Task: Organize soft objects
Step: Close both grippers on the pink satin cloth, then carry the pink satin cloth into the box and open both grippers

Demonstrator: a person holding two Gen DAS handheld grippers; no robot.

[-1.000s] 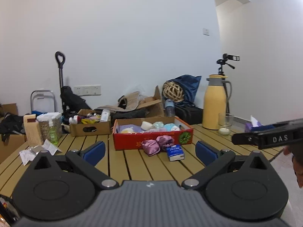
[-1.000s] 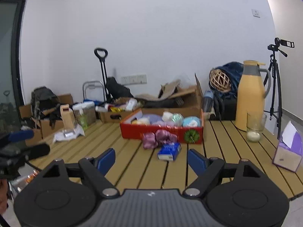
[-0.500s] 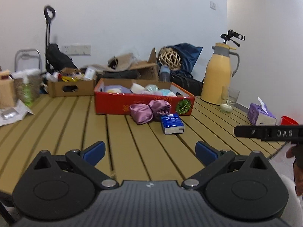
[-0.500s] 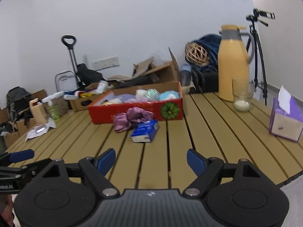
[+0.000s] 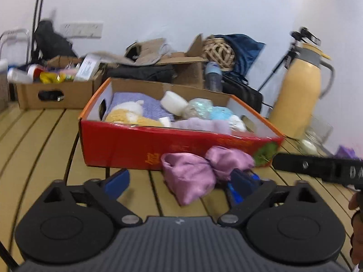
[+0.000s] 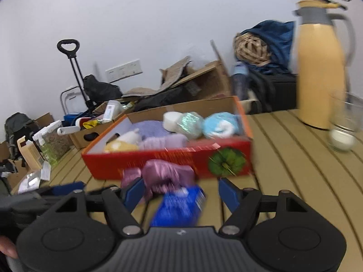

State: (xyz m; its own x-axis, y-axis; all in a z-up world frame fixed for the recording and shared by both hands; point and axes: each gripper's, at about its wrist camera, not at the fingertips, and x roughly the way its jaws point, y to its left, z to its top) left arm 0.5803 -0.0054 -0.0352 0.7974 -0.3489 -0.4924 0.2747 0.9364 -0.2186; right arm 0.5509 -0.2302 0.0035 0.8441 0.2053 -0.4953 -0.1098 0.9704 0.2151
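A red cardboard box [image 5: 127,151] [image 6: 158,158] on the slatted wooden table holds several soft things: purple, yellow, white and light-blue. Just in front of it lies a crumpled pink satin cloth [image 5: 188,176] [image 6: 168,176] with a blue tissue packet [image 6: 177,206] beside it. My left gripper [image 5: 180,182] is closing with the pink cloth between its jaws, and the pads are clear of it. My right gripper [image 6: 181,193] is closing around the blue packet without touching it. In the left wrist view the packet [image 5: 255,177] is mostly hidden behind my finger.
A yellow thermos jug [image 6: 317,68] [image 5: 299,95] and a glass with a candle [image 6: 342,131] stand at the right. A brown box of bottles [image 5: 56,93] sits at the left. Bags, cardboard and a trolley are piled behind the table. A purple tissue box [image 5: 347,153] is far right.
Both grippers have come forward and down towards the red box. The pink cloth and the blue packet, once far ahead, now lie between the jaws, which have narrowed a little.
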